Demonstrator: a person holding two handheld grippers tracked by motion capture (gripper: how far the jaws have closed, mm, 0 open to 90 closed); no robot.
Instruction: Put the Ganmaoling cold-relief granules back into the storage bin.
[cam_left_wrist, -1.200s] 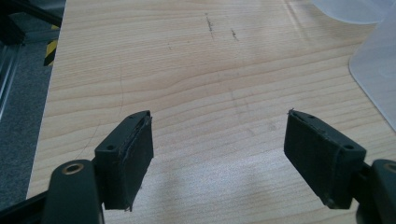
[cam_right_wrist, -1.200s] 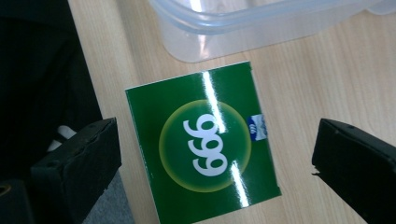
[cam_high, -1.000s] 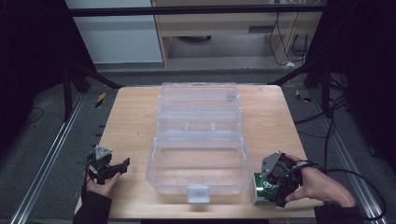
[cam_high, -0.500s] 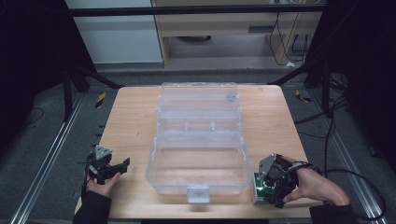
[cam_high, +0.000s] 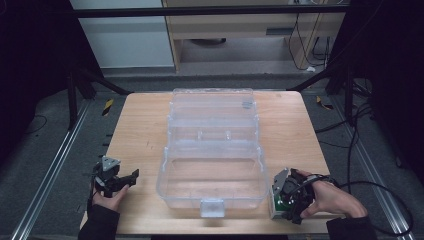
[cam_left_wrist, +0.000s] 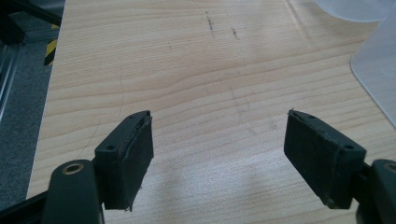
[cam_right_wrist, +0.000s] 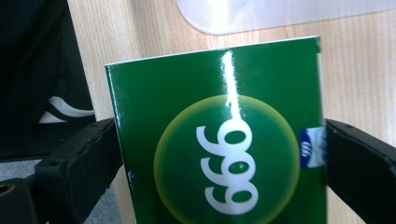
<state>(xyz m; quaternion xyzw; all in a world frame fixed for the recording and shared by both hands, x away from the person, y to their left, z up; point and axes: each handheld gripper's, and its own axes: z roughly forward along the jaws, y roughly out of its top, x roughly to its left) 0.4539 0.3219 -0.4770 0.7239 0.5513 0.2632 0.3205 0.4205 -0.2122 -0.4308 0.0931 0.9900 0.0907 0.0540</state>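
Right gripper view shows my right gripper clamped across the short width of the green box at the table's near right corner, just beside the open clear case, while my left gripper gapes empty.

Left gripper lower left of the high view, held in left hand, jaws spread wide, nothing between them. Right gripper lower right, in right hand, jaws clamped on a green box.
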